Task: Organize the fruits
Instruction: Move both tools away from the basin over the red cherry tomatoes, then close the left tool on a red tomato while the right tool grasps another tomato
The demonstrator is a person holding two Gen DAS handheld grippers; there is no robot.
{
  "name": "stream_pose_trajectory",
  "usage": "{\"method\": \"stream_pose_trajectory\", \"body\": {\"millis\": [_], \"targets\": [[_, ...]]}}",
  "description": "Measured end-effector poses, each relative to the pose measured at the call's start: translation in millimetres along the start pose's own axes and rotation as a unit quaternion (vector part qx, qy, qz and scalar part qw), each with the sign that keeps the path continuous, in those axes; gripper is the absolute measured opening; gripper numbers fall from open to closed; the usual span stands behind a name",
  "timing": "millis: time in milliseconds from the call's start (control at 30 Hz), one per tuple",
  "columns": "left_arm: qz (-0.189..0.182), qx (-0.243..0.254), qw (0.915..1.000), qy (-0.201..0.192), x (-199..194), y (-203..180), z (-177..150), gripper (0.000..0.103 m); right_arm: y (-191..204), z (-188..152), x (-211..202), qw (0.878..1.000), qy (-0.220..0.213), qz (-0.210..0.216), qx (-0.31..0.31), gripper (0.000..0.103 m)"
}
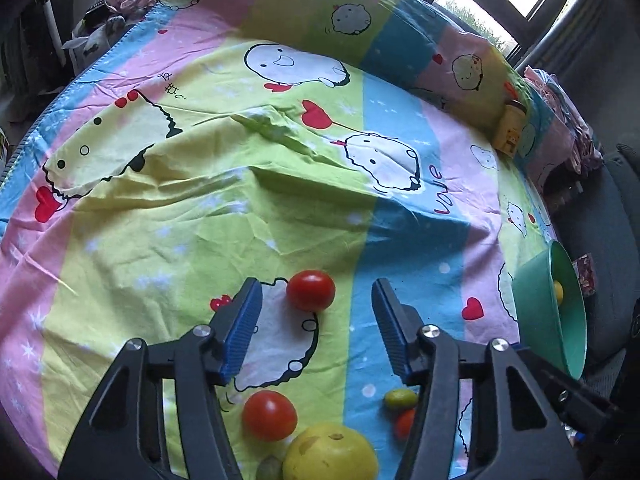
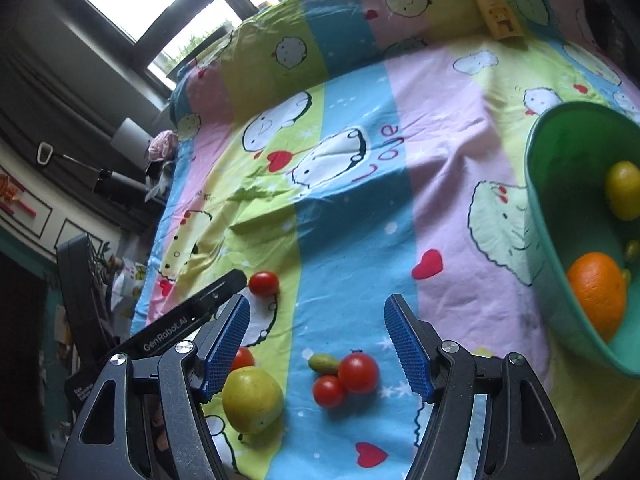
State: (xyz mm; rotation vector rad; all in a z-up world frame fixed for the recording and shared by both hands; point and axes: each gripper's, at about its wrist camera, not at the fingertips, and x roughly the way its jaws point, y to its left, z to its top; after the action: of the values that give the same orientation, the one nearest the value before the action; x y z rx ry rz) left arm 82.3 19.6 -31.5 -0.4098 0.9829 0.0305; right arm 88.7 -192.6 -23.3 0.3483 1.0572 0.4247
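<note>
Far left of the bowl [image 2: 540,216], the left gripper [image 1: 316,312] hangs spread and empty beside a tomato [image 1: 311,291]; a glancing pad could roll it away. Nearer the bowl, the right gripper [image 2: 316,340], also spread and empty, hovers above clustered tomatoes [image 2: 348,378] that may scatter.

Orange [image 2: 598,294] partly behind bowl [image 2: 560,240] rim; bowl cut by frame edge.
</note>
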Motion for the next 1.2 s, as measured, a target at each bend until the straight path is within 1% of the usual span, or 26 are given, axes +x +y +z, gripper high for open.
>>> {"method": "stream_pose_trajectory", "body": {"millis": [67,133,233,300,400,467,533,667,767,1067,1100,1133,1200], "targets": [[0.010,0.009,0.9999,0.001,4,-3,1,0.051,-4,-6,7,1.000,0.007,-0.005,0.009,0.070],[0.016,0.020,0.9997,0.002,8,-6,2,0.051,-7,-10,12,1.000,0.018,-0.014,0.013,0.062],[0.019,0.018,0.9994,0.020,19,-5,3,0.045,-8,-14,20,0.999,0.032,-0.022,0.012,0.056],[0.015,0.013,0.9993,0.031,23,-2,3,0.044,-7,-16,23,0.999,0.036,-0.027,0.009,0.054],[0.028,0.009,0.9990,0.033,25,1,3,0.043,-8,-20,25,0.999,0.043,-0.020,0.007,0.053],[0.028,0.007,0.9989,0.036,27,2,3,0.041,-10,-24,27,0.999,0.046,-0.022,0.007,0.053],[0.024,0.007,0.9989,0.041,30,2,4,0.040,-13,-28,30,0.998,0.054,-0.028,0.008,0.048],[0.031,0.006,0.9986,0.043,35,1,4,0.035,-14,-31,33,0.998,0.058,-0.037,0.005,0.045],[0.025,-0.001,0.9986,0.047,38,4,4,0.032,-14,-31,33,0.998,0.057,-0.038,0.004,0.041],[0.030,0.002,0.9988,0.039,40,1,4,0.032,-11,-33,42,0.996,0.071,-0.053,-0.008,0.040],[0.031,0.002,0.9988,0.039,40,1,4,0.032,-10,-33,43,0.996,0.071,-0.054,-0.012,0.039],[0.032,0.003,0.9988,0.037,40,0,4,0.032,-9,-33,44,0.996,0.070,-0.056,-0.012,0.034],[0.036,0.009,0.9987,0.035,40,-2,3,0.032,-10,-33,45,0.996,0.069,-0.053,-0.010,0.033]]}}
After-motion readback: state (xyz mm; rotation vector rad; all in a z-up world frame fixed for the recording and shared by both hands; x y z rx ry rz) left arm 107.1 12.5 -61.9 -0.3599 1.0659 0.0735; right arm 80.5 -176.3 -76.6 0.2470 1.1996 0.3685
